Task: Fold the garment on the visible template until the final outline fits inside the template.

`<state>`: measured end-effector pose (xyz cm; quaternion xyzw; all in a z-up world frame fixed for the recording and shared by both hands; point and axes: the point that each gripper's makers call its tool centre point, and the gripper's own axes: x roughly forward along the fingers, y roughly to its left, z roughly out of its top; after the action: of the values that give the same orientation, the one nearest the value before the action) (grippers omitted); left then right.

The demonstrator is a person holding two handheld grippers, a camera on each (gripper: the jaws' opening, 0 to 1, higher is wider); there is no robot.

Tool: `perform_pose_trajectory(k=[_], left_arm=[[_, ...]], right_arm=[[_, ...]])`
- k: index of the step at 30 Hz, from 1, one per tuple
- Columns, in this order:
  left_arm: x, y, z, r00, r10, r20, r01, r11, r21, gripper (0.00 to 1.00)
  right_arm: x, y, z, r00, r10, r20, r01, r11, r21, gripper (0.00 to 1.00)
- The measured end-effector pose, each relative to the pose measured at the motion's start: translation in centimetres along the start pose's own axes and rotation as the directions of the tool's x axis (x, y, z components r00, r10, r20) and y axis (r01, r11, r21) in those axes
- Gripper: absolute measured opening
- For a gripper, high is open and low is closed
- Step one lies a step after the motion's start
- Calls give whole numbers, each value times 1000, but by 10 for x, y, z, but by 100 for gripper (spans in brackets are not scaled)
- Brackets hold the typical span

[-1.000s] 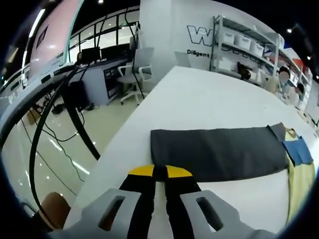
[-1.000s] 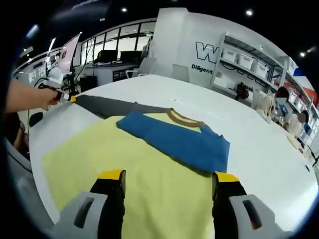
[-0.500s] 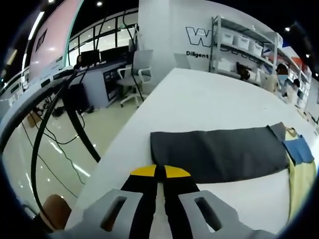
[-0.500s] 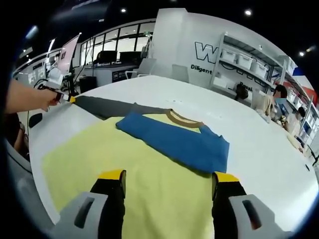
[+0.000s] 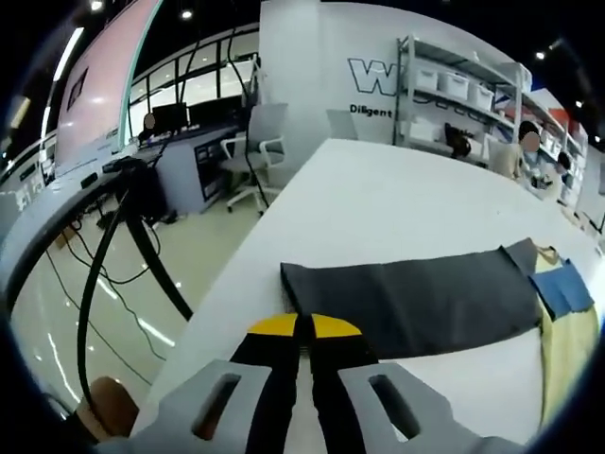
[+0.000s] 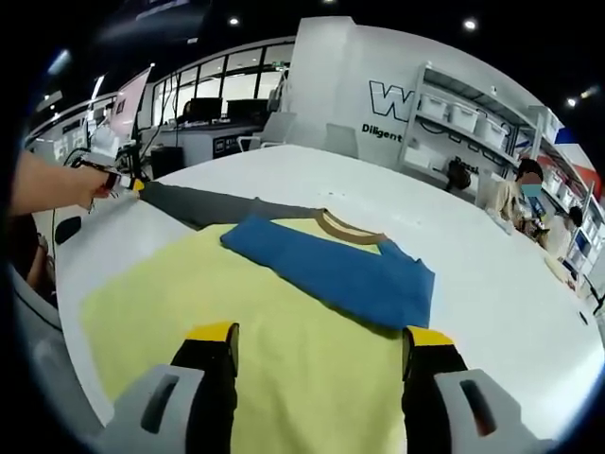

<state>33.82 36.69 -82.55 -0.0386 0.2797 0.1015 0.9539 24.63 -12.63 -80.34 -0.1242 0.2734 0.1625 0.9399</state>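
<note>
A shirt lies spread on the white table. Its yellow body has a brown collar, and a blue sleeve is folded across the chest. The dark grey sleeve stretches straight out toward the table's edge. My left gripper is shut on the cuff end of this grey sleeve. The right gripper view shows the left gripper held by a person's hand. My right gripper hovers open over the yellow body, nothing between its jaws.
The table's edge drops off just left of the cuff, with black cables and an office chair on the floor beyond. Shelves with bins stand at the back. Bare table extends past the collar.
The left gripper has shifted slightly with the cuff, so the grey sleeve lies at a small slant. The right gripper and the rest of the shirt have not moved.
</note>
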Motion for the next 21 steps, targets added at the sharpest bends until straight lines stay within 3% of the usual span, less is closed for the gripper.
perform_pose_trajectory(k=[7,11,17,21], left_arm=[[0,-6,7,1000,-7,12,7,1000,4,0],[0,-11,13,1000,-14,23,13,1000,8,0],[-2,-17,22,999,-23,37,22,1000,13,0],[-3,-18,27,999,-27,46,26,1000,18,0]], right_arm=[[-3,-2,2,1000,0,4,0,1000,16,76],[-6,-1,6,1000,9,20,-10,999,43,88],[-11,6,9,999,34,24,-36,997,70,98],[-19,14,7,999,52,15,-53,996,71,99]])
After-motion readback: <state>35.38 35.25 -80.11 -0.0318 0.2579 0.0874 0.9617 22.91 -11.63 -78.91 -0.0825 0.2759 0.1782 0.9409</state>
